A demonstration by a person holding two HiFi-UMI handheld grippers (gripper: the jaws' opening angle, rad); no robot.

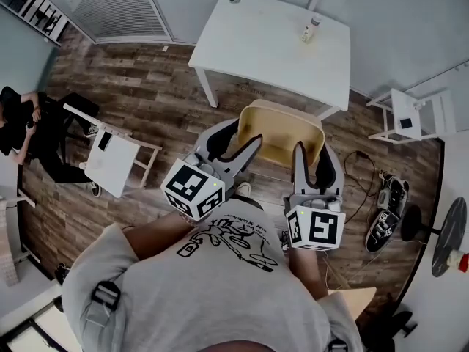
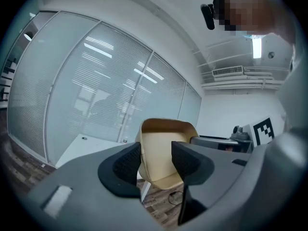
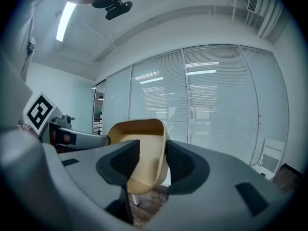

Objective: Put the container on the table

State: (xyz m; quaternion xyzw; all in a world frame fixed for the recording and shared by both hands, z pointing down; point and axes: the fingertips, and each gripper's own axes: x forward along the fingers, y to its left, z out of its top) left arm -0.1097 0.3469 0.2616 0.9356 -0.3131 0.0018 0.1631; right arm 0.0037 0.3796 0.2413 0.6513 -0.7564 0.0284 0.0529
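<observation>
Tan container (image 1: 281, 134) clamped aloft: left hand-held gripper (image 1: 245, 133) on its nine o'clock rim, right hand-held gripper (image 1: 313, 151) on three o'clock.

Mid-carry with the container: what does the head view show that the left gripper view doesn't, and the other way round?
Head view only: the right tool closed on the container's right wall, the small side table, a seated person, shoes on the floor. Left gripper view only: the glass wall with blinds, the ceiling light, the left tool's pads close up. Both: the tan container held off the floor, the left tool closed on its left wall, the white table ahead.
</observation>
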